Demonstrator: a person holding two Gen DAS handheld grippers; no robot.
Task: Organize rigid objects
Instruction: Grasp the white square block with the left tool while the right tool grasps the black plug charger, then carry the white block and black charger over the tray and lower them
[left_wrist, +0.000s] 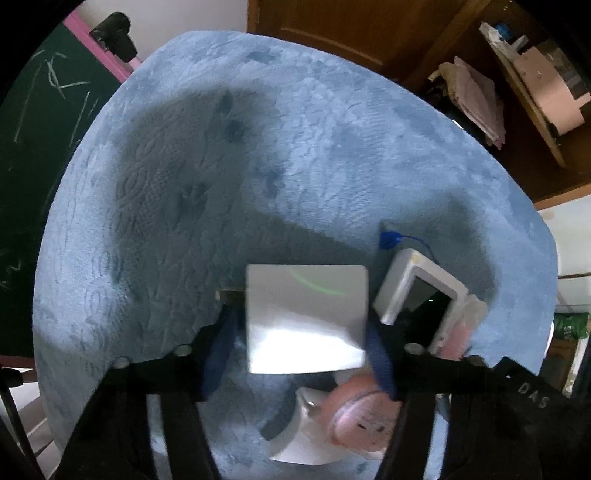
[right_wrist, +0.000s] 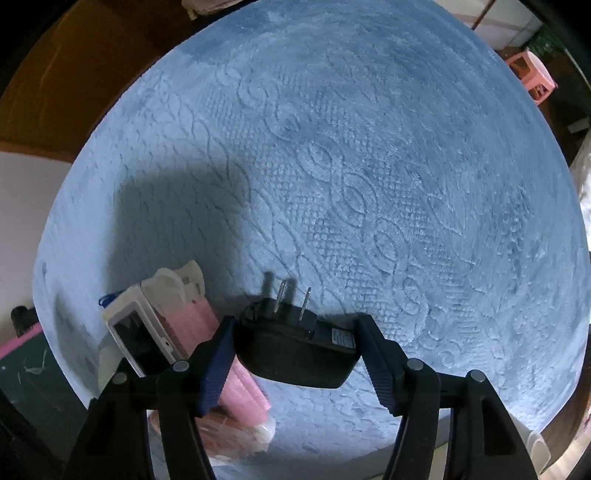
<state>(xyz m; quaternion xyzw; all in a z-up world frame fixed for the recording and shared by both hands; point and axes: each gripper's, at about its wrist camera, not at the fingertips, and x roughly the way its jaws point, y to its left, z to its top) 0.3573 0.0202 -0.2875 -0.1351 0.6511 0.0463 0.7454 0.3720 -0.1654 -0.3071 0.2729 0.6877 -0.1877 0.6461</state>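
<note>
Left gripper (left_wrist: 301, 341) clamped on a white square box (left_wrist: 306, 317), above the blue textured cloth (left_wrist: 295, 147), just left of a white-framed device (left_wrist: 417, 295). Right gripper (right_wrist: 295, 354) clamped on a black plug adapter (right_wrist: 295, 350), prongs pointing away, pink ribbed item (right_wrist: 236, 384) beside.

blue embossed plush cover (right_wrist: 332, 155) spreads over the surface, shadows falling on it. green chalkboard (left_wrist: 40, 147) with pink frame at left, brown wooden cabinet door (left_wrist: 351, 29) behind, cluttered wooden shelf (left_wrist: 535, 122) right. pink plastic stool (right_wrist: 532, 74) on floor.
</note>
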